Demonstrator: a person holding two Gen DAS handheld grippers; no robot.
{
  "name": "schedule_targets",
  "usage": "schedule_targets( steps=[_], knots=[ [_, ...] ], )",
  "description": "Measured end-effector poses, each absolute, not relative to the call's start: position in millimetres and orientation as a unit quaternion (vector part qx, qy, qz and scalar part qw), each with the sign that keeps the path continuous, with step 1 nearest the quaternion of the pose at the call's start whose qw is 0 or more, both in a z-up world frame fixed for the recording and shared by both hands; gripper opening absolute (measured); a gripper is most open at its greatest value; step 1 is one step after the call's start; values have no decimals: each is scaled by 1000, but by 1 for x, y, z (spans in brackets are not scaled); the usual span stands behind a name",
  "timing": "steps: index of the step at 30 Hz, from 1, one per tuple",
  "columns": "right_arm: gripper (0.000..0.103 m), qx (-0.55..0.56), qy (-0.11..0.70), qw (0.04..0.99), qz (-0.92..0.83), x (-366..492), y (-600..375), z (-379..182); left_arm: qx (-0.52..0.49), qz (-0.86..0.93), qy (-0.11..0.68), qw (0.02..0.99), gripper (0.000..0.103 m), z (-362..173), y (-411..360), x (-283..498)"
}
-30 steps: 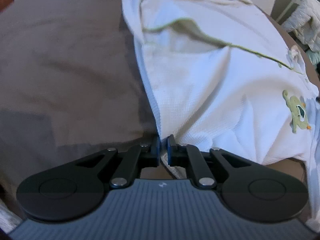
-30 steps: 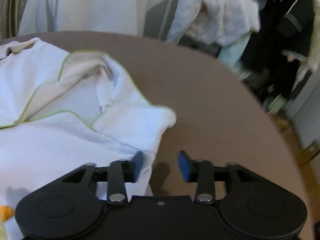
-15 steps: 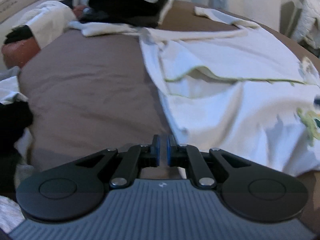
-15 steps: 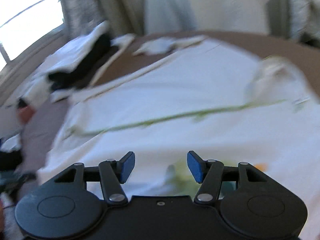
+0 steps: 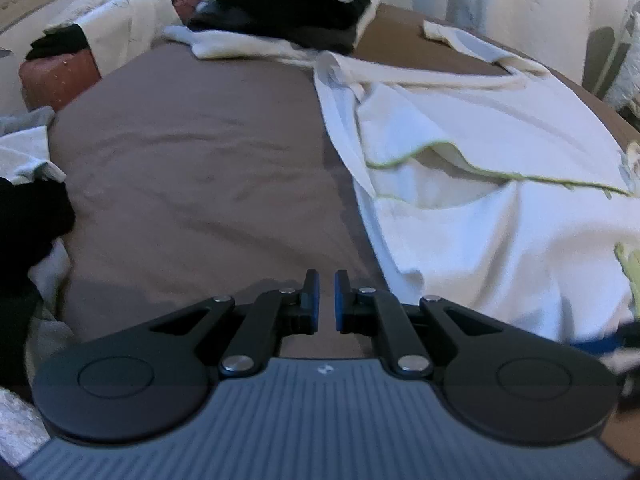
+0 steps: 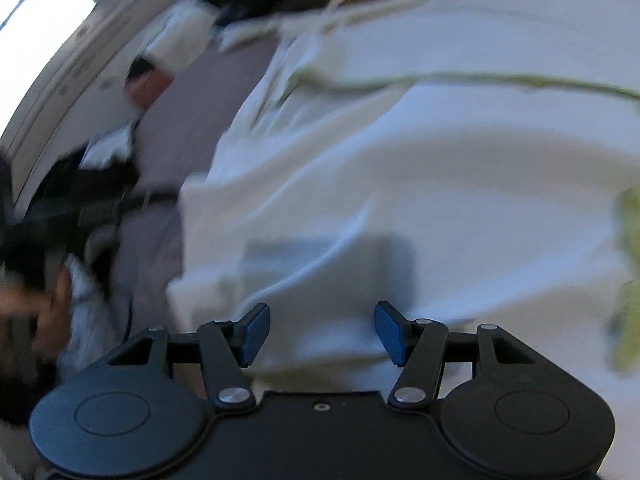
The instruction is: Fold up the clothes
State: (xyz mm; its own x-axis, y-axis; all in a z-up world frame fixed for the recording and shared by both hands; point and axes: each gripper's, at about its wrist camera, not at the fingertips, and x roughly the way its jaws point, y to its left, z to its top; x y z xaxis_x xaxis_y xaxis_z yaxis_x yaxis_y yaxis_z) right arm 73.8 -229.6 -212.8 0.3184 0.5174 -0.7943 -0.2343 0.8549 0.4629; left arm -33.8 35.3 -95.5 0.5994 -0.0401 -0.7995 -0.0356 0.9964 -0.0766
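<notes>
Left hand-held gripper (image 5: 327, 300): bottom centre of left wrist view, over bare brown bed sheet (image 5: 192, 184); we see the blue pads nearly together w/ a thin slit between, nothing held.
Right hand-held gripper (image 6: 320, 330): bottom centre of right wrist view, pads wide apart, empty; we see it over white cloth. View is tilted & blurred.
White garment (image 5: 500, 208): spread on the bed, right half of left wrist view; green-piped edge (image 5: 460, 160) runs across it mid-right. Its near-left edge lies just right of the left gripper's pads, not touching as far as we can tell. In right wrist view it (image 6: 420, 168) fills centre & right.
Green print (image 5: 630, 264): far right edge of frame, on the garment, cut off.
Folded stack (image 5: 292, 4): top centre, dark items w/ white piece on top, far end of bed.
Other clothes: dark & white pile (image 5: 28, 216) at left edge; white piece w/ reddish item (image 5: 60, 76) upper left.
Person: blurred hand (image 6: 44, 320) at lower left of right wrist view.
</notes>
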Motion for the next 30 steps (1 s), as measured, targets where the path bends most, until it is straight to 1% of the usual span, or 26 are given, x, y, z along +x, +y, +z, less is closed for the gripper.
schedule_targets(
  steps=[1,8,13,16,17,22,25,28,30],
  knots=[
    [66,131,540,794,246,71,-223,-215,-45,-1,448,893,7,-96,37,-34],
    [65,193,566,736,316,65,-212,-215,-64,5,445,893,7,-96,43,-33],
    [65,196,541,756,313,62,-213,-202,-78,-5,447,891,8,-96,46,-33],
    [65,198,521,781,280,67,-223,-194,-93,-26,452,887,8,-99,46,-32],
    [65,196,516,790,267,69,-227,-193,-93,-37,452,886,10,-99,44,-32],
    [65,133,540,791,253,78,-213,-210,-32,-25,424,905,14,-88,26,-38],
    [65,147,541,775,291,80,-196,-213,-47,-21,422,905,18,-87,33,-38],
    [65,178,552,747,324,82,-182,-221,-87,-32,440,893,18,-93,43,-35],
    [65,178,550,744,334,81,-178,-220,-104,-38,449,887,18,-96,46,-34]
  ],
)
